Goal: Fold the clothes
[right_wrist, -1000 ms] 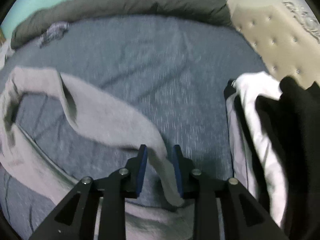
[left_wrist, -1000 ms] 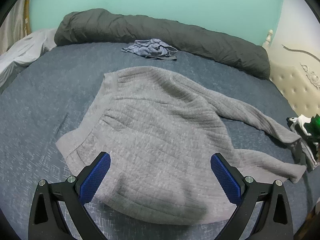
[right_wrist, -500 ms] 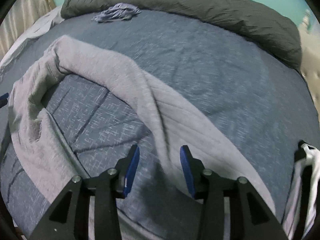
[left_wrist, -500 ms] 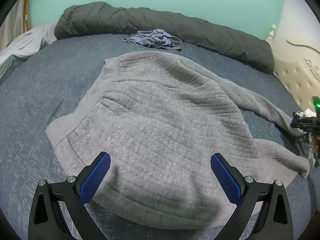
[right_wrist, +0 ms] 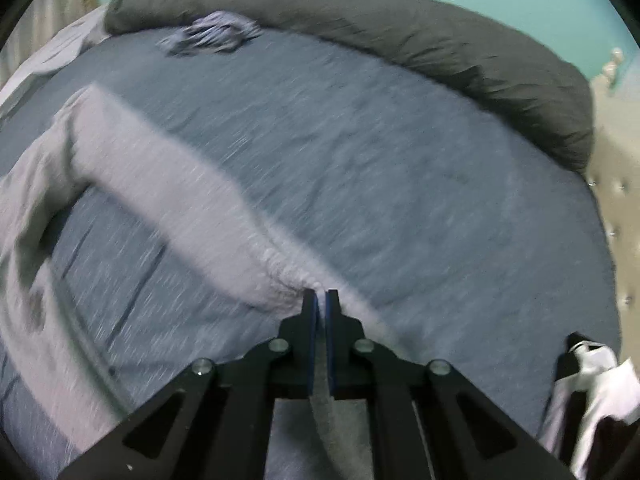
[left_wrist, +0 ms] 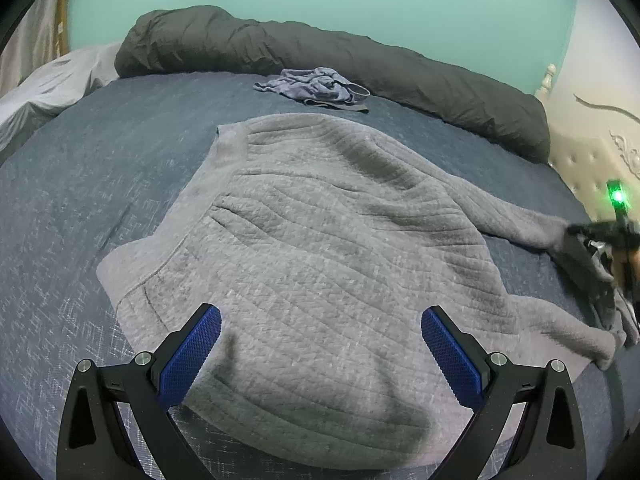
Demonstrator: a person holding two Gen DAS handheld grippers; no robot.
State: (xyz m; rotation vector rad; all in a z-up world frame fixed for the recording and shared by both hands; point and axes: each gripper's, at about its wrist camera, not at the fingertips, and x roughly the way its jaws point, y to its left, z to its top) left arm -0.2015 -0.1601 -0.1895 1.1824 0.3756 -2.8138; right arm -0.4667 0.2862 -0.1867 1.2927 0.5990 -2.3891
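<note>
A moment ago our right tongs [right_wrist: 321,300] stood apart around the sleeve [right_wrist: 168,168] of the grey sweater [left_wrist: 320,248]; now they have come together and are clamped on it, a narrow strip of the grey knit pinched between the blue pads and bunched just in front of the tips. The sleeve runs from that pinch up and to the far left, back toward the body of the sweater, and the blur in the right wrist view suggests that the hand is on the move. Our left tongs [left_wrist: 320,344] are wide apart above the near hem of the sweater, gripping nothing; they have sunk a little nearer the cloth over the last second. The sweater itself lies spread across the middle of the blue bed [left_wrist: 100,168], its two sleeves trailing to the right, where the right tongs can be seen at the edge of the left wrist view. A crumpled bluish garment [left_wrist: 316,86] waits at the far side, just before the rolled dark duvet [left_wrist: 320,60]. We judge that the grip on the sleeve opens the first fold: the sleeve can now be carried across the body, while the left tongs are placed to take or steady the hem.
</note>
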